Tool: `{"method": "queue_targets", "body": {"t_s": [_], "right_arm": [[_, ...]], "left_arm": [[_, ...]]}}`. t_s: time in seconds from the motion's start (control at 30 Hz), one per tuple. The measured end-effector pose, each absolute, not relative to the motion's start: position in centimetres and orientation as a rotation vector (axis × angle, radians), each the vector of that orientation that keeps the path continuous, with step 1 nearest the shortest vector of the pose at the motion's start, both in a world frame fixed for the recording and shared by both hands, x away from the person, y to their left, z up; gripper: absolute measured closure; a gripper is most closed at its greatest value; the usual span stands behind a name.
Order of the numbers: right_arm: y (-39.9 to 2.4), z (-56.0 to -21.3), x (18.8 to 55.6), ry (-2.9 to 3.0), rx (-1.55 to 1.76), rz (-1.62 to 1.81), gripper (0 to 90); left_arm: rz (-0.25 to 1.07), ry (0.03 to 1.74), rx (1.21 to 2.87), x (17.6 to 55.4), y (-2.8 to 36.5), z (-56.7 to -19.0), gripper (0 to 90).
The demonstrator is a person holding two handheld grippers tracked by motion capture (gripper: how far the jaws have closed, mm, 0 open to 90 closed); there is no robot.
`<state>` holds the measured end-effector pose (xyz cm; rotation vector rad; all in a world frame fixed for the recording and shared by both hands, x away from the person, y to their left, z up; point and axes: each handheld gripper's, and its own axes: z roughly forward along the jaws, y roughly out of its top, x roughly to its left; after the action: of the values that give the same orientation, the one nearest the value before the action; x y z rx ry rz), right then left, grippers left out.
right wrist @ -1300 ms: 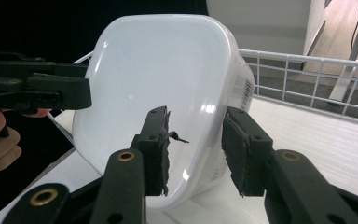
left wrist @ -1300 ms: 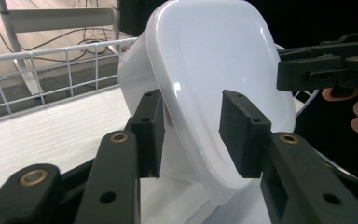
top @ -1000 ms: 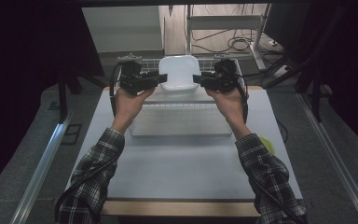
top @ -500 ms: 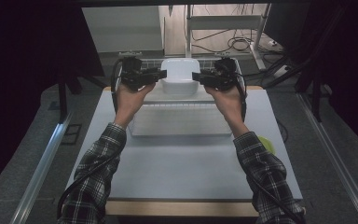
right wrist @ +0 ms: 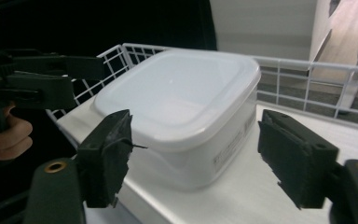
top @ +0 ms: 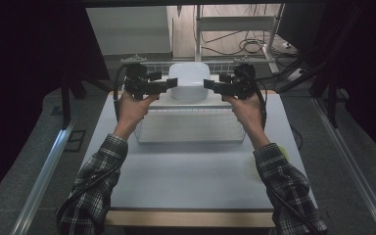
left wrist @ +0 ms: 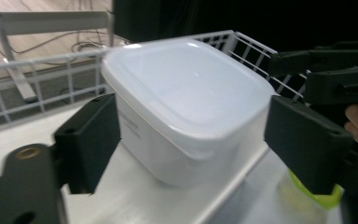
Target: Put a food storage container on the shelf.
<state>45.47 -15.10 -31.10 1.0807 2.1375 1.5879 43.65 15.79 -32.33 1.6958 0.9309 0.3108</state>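
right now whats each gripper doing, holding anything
left gripper: fingers just opened, off the white lidded container, holding nothing.
right gripper: fingers just opened, same container between them, holding nothing.

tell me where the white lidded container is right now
In the high view the white lidded container stands at the table's far middle on a white shelf, against a wire rail, between the left gripper and right gripper.

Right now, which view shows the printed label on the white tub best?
The right gripper view: the label faces the camera on the white tub. The left gripper view shows the tub with faint side print; the high view shows it small, label unreadable.
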Motion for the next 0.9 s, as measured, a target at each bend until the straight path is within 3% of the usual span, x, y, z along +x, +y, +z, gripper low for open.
{"method": "queue_targets", "body": {"t_s": [0.3, 0.9], "right_arm": [[-15.7, -32.2, 43.4, 2.178, 0.990, 1.566, 15.0], [-16.4, -34.7, 39.4, 2.246, 0.877, 1.509, 6.2]], "left_arm": [[0.322, 0.858, 1.749, 41.2, 15.6, -33.2, 7.1], [0.378, 0.773, 1.798, 36.4, 15.8, -36.0, 4.7]]}}
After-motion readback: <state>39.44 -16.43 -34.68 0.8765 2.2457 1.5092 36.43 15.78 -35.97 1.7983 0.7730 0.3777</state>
